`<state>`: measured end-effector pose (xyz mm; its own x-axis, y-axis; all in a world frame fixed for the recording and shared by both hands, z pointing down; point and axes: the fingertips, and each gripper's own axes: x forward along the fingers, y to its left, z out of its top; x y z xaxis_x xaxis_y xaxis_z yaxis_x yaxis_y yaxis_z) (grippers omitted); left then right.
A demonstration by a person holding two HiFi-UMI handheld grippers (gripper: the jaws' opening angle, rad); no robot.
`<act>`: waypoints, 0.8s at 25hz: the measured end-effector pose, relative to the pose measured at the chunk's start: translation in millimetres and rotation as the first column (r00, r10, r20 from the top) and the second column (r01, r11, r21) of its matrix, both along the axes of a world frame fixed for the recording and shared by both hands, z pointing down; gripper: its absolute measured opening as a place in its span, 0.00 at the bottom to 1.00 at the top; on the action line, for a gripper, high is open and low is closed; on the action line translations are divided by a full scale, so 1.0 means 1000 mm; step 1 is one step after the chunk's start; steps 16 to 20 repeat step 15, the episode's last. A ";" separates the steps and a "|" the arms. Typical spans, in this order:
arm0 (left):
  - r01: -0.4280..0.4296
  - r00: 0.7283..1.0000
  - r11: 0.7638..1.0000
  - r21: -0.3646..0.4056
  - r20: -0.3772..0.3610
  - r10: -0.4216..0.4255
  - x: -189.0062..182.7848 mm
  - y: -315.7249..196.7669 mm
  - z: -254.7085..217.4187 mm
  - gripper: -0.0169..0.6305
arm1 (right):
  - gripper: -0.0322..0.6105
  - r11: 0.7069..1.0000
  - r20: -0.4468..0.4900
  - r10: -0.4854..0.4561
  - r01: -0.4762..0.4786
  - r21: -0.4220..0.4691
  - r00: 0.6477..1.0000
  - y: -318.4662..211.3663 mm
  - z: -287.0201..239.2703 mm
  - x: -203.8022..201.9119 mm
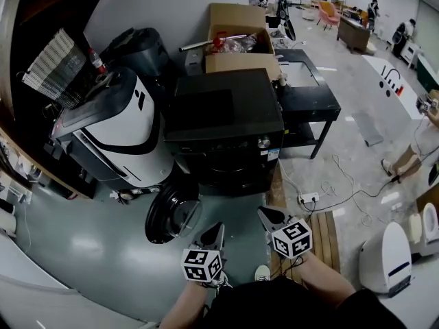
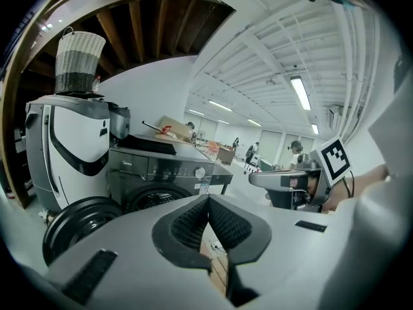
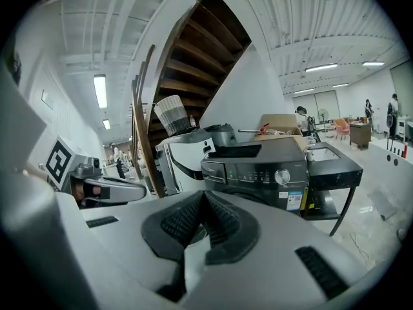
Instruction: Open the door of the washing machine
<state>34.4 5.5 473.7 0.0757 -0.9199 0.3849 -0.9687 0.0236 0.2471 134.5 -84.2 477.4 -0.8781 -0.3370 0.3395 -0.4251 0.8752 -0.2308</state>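
Meeting tip to tip with nothing between them, the ribbed black pads (image 2: pixel 187 228) of the left gripper (image 2: pixel 208 199) are empty, and the right gripper (image 3: pixel 203 194) has its jaws pressed together the same way. Both hang side by side at the bottom of the head view, short of the black front-loading washing machine (image 1: pixel 226 115) at frame centre, probably because its round dark glass door (image 1: pixel 171 214) already stands swung wide to the lower left, so no pull looks needed. The drum opening is too dark to show contents. At upper centre an open brown cardboard box (image 1: pixel 236 43) holds a red item and clear plastic; a woven grey-and-white basket (image 1: pixel 51 64) sits upper left, contents unseen
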 end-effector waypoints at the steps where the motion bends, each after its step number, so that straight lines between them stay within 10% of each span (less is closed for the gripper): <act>1: 0.001 1.000 1.000 0.000 -0.001 -0.001 0.001 -0.001 0.001 0.05 | 0.08 1.000 0.000 -0.001 0.001 0.000 1.000 -0.001 0.001 0.001; 20: 0.001 1.000 1.000 -0.002 0.000 -0.001 0.002 -0.012 0.002 0.05 | 0.08 1.000 -0.003 -0.004 0.004 -0.012 1.000 -0.009 0.005 0.002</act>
